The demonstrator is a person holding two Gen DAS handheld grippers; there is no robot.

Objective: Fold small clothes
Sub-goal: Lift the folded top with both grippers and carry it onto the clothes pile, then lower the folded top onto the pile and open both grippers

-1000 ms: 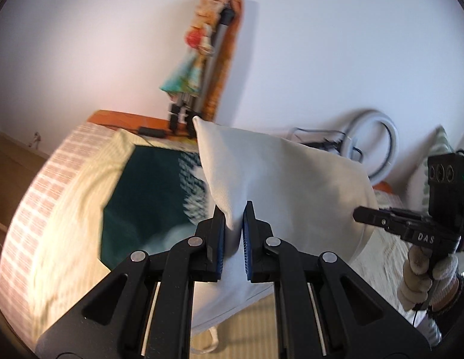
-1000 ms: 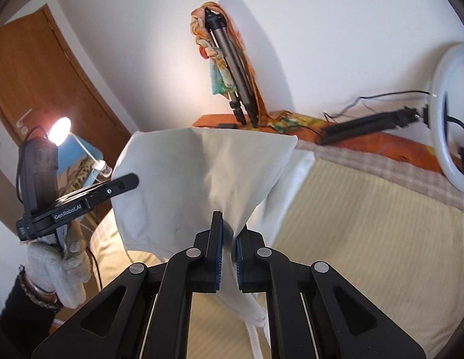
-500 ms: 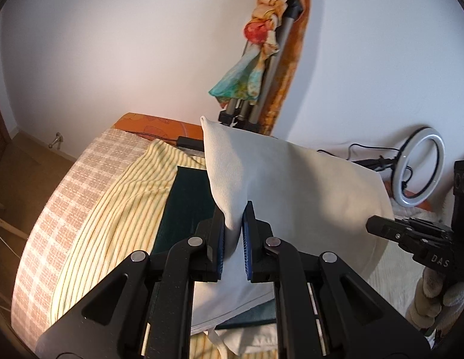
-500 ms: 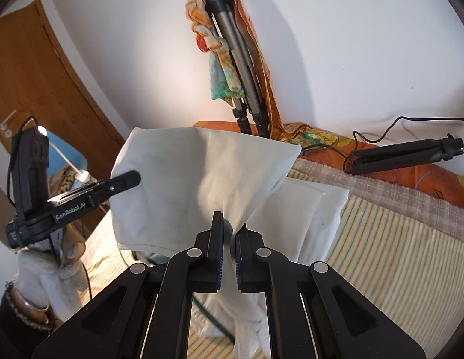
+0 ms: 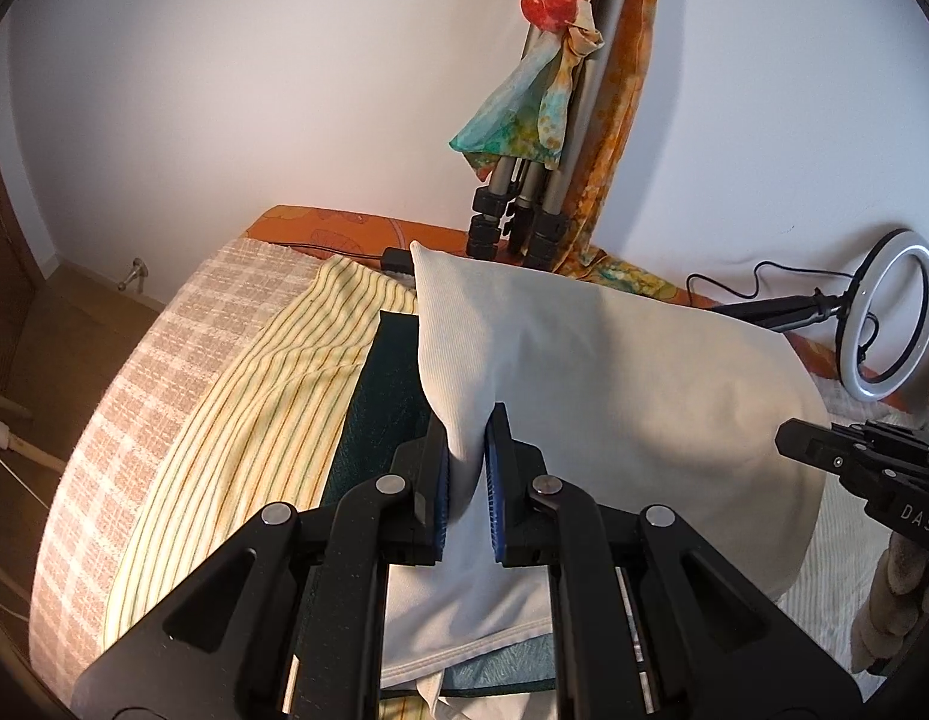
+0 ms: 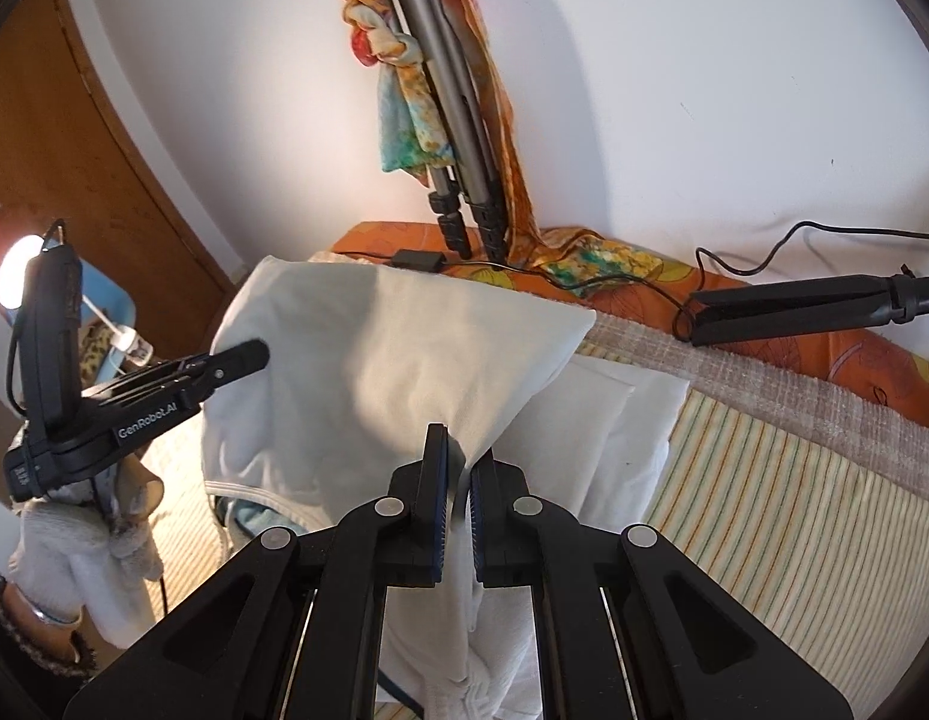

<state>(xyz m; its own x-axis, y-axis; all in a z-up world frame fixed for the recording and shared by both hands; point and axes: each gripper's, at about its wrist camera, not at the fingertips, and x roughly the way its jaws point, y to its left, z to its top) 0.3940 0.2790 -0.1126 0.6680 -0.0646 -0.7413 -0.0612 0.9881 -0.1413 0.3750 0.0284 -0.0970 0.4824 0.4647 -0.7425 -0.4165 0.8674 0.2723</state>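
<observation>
The white garment (image 5: 590, 372) hangs stretched side to side above the bed (image 5: 224, 396), its left corner pinched in the left gripper (image 5: 467, 480), its right in the right gripper (image 6: 458, 510), loose hem drooping onto the clothes below

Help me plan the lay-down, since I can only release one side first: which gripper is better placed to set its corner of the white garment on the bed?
Probably the left gripper. Both grippers are shut on the white garment, but a dark green cloth lies flat just beyond the left; the right gripper faces a white stack.
</observation>
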